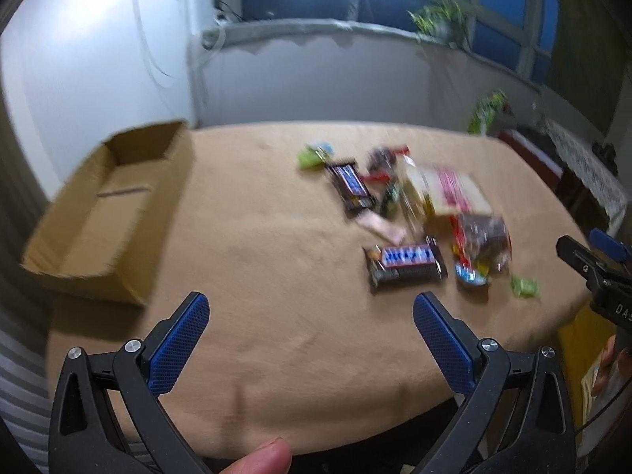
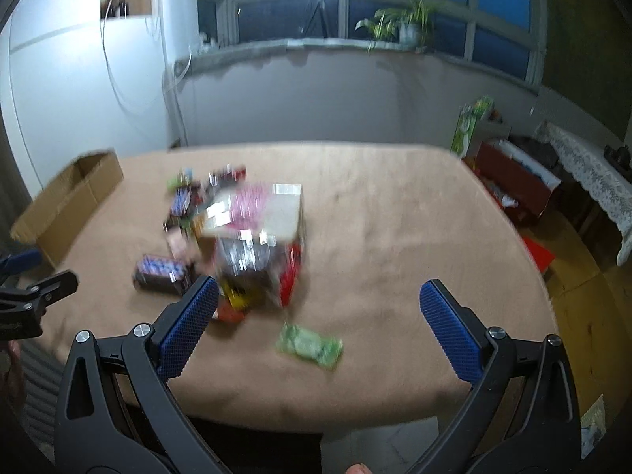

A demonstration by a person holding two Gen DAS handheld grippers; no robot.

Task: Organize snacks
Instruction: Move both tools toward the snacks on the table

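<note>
Left wrist view: both hand-held grippers [image 1: 311, 308] [image 2: 319, 296] spread empty, ribbed blue pads [image 1: 179, 345] over crinkly snack wrappers [image 1: 407, 264].

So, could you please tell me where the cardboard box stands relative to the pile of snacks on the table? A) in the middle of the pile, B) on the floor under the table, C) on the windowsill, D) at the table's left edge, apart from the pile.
D: the open cardboard box sits at the left edge of the table, with bare tan cloth between it and the snacks.
</note>
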